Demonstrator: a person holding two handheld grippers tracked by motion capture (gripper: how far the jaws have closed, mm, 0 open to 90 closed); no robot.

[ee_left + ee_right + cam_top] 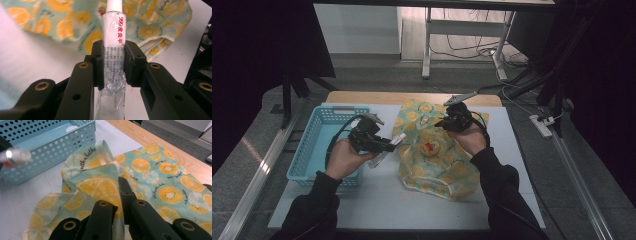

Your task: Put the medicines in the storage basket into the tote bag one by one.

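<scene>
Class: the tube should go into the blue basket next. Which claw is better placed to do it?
Left. The left claw already grips the tube, beside the blue basket; the right claw is pinching the orange-print cloth.

a white-topped bench [412, 205] with a wooden far edge on grey floor [372, 75]; beyond, a white-legged desk frame [427, 45] (cables [472, 47] trailing beneath), power strip [541, 126] at right.
</scene>
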